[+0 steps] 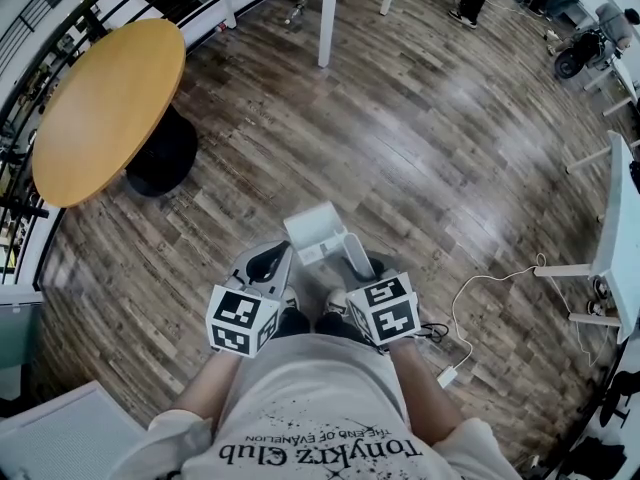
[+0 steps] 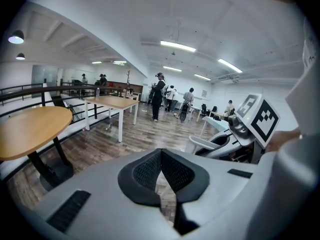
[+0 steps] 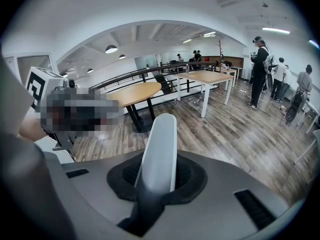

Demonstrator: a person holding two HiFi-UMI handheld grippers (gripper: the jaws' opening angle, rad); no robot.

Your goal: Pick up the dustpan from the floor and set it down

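Your dustpan is in front of your body, between the two grippers. Its white pan points away from you over the wooden floor, and its handle runs back into your right gripper. That gripper's jaws are clamped on the handle, with a dark pad pressed to each side and the rounded white end standing up past them. You hold it tilted steeply down, with its marker cube towards you. Your left gripper sits just left of the pan at a shallower downward tilt. Its jaws are pressed together at the tips with nothing between them, and only floor shows through the narrow gap lower down. Both forearms reach forward from under your shirt, close together and roughly parallel. The cubes cover your hands in the head view, which also cannot show whether the pan's underside touches the floor. In the left gripper view the pan shows only as a curved white edge beside the right gripper. Off to the front left is a round table, and a white cable lies on the floor to your right. The people at the far end are too small to make out.
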